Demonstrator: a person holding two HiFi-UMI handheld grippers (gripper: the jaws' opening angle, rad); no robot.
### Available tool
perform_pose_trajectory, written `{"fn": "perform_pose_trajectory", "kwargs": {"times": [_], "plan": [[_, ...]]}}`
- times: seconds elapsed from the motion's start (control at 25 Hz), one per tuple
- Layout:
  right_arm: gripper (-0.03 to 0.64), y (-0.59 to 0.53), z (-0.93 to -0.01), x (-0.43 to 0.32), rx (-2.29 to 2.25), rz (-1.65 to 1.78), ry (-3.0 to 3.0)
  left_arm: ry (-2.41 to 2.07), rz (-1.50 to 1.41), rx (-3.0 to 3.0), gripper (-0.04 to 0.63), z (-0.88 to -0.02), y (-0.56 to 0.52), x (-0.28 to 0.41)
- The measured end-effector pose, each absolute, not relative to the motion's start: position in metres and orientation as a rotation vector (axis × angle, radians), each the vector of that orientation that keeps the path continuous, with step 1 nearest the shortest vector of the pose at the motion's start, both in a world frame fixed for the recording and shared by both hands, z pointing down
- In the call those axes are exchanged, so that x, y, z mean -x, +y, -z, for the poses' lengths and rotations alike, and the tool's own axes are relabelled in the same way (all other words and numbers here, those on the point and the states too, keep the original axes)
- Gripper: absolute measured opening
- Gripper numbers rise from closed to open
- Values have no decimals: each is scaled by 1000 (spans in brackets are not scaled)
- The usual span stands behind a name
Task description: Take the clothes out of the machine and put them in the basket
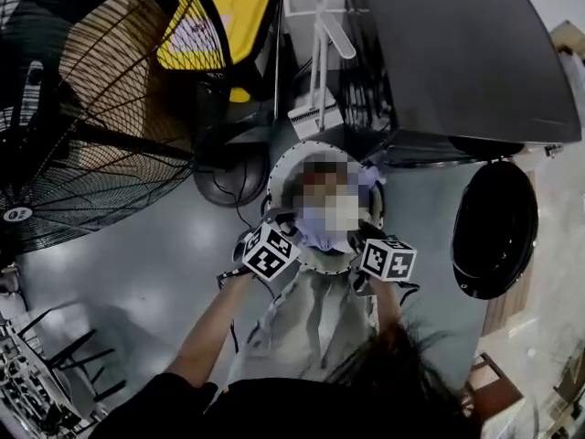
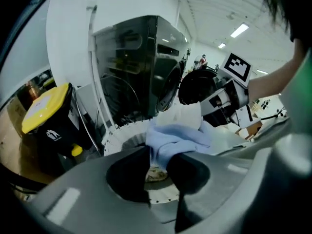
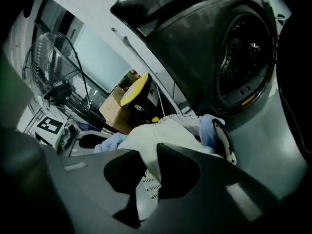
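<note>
Pale blue cloth (image 2: 178,138), seemingly soft and limp, is pinched at a bunched fold by the left gripper (image 2: 163,156), a cream garment (image 3: 161,138) likewise by the right gripper (image 3: 151,164), both just above the white basket (image 2: 114,138).

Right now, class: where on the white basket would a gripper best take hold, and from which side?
Probably the bare far rim of the basket, from above: its thin upright wall fits between jaws, and the clothes crowd the near side.
</note>
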State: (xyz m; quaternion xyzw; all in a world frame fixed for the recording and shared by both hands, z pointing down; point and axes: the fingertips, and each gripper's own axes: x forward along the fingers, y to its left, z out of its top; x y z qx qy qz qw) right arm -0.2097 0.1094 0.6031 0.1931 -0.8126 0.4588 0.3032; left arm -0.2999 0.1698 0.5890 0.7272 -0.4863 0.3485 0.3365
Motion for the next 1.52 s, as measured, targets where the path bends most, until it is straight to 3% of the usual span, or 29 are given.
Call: {"fn": "perform_pose_trajectory", "kwargs": {"times": [0.12,0.2,0.52,0.68,1.08,1.52], "plan": [[64,105,-633,205,-574,-1268,-2101,-1140,-940,-1869,200,-618,183,290],[64,102,-652,204,-610,-1285,-2068,-1075,-963,-1847,244,-632,195,286],[86,92,-707,179,-709,-1172,-1924,-1126,-876,-1779,258,-641,222,287],[294,96,-711,186,-646,-1198,-1932,-1226,-769,-1747,258,-626,216,290],[255,92,-666,205,-609,-1154,-2110,-1298,-719,-1818,241,-600,194,282],[199,99,-547,212,-569,-1089,-2354,-1386,-613,-1906,229,-521,186,272]]}}
